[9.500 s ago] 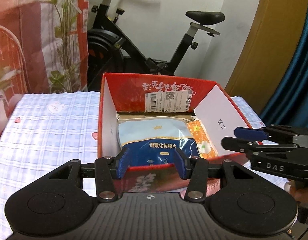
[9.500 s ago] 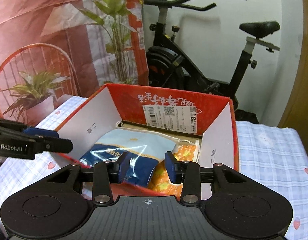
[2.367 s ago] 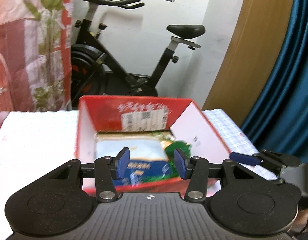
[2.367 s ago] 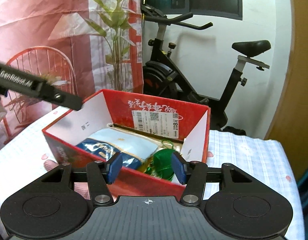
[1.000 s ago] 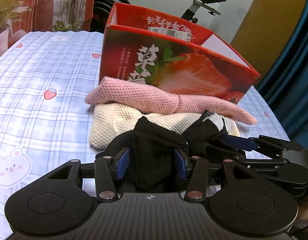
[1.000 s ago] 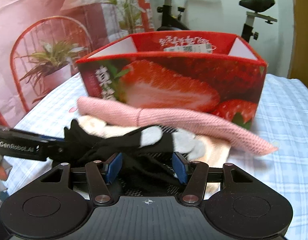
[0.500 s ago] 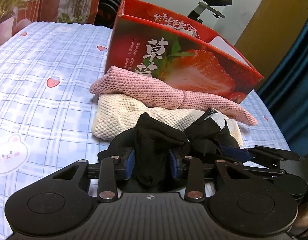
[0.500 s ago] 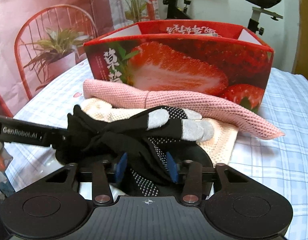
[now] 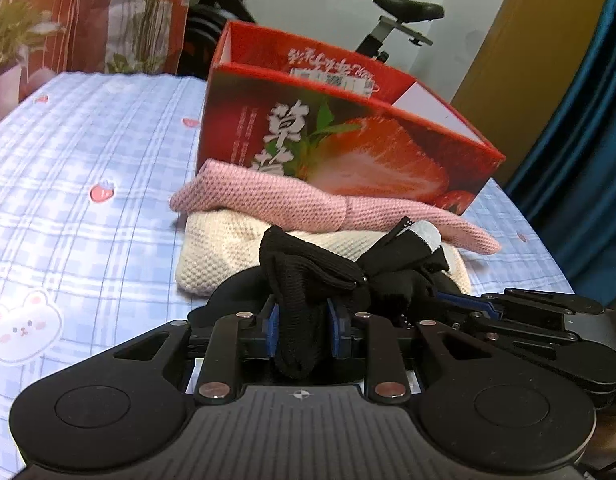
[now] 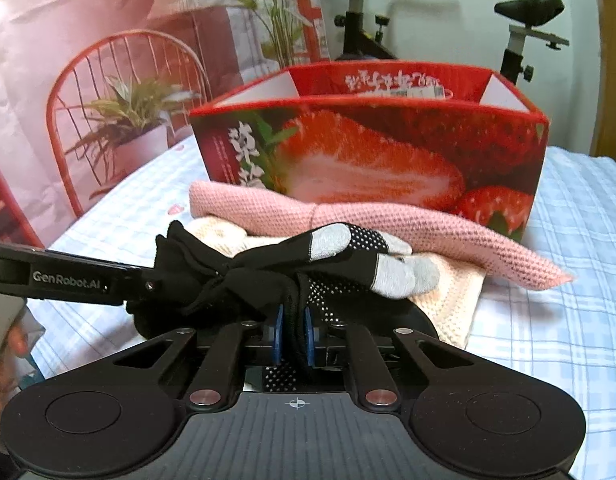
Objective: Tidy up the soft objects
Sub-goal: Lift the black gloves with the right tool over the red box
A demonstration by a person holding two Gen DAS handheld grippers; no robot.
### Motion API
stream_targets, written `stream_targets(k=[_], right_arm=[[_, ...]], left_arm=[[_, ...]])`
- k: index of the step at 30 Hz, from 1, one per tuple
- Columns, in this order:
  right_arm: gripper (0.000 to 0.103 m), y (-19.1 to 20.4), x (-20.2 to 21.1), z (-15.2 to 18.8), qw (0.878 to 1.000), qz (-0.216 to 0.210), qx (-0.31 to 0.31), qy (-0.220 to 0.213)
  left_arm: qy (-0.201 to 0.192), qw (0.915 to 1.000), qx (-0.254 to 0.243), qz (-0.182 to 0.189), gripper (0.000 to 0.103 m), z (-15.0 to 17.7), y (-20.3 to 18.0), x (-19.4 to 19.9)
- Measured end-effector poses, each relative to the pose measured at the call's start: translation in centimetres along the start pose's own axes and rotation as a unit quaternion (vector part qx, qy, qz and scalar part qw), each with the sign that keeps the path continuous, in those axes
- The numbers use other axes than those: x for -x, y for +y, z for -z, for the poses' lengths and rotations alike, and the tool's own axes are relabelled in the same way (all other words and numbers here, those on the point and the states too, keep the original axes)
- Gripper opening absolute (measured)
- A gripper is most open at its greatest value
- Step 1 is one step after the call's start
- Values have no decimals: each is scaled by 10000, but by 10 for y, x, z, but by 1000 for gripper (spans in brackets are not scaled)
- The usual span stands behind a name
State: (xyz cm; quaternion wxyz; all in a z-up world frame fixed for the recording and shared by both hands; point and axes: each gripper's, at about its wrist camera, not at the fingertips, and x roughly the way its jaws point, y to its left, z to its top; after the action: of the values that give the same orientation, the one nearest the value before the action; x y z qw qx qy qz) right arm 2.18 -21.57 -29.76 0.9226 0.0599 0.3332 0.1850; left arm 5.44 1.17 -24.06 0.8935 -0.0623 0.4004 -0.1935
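Checked bedding lay under the black glove (image 10: 308, 268), limp, light and best pinched at bunched fabric, gripped by both left claw (image 9: 301, 330) and right claw (image 10: 293, 334), ahead of them cream cloth (image 9: 219, 252), pink cloth (image 10: 388, 220), strawberry box (image 10: 368, 152).

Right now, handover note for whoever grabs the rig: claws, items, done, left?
Left claw: shut on the black gloves, cuff end.
Right claw: shut on the same bundle, near its grey fingertips.
Gloves sit on the cream knit cloth; the pink knit cloth lies across it against the strawberry box, all on the checked sheet.
Done: both grips set on the gloves.
Left: lift the gloves into the box, likely the two cloths next. Box contents not visible from here.
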Motion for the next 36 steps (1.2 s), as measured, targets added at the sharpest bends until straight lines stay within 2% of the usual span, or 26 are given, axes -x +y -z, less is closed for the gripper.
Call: stream_targets(k=[8, 31, 36], right_arm=[[10, 7, 14, -5, 9995, 51, 4, -302], [10, 16, 38, -10, 9981, 104, 113, -590], [10, 16, 44, -15, 9974, 124, 127, -694]], left_arm=[[-197, 9998, -86, -25, 25, 0, -7, 15], [-397, 9991, -125, 16, 25, -4, -9, 34], [-504, 9985, -208, 61, 26, -14, -9, 39]])
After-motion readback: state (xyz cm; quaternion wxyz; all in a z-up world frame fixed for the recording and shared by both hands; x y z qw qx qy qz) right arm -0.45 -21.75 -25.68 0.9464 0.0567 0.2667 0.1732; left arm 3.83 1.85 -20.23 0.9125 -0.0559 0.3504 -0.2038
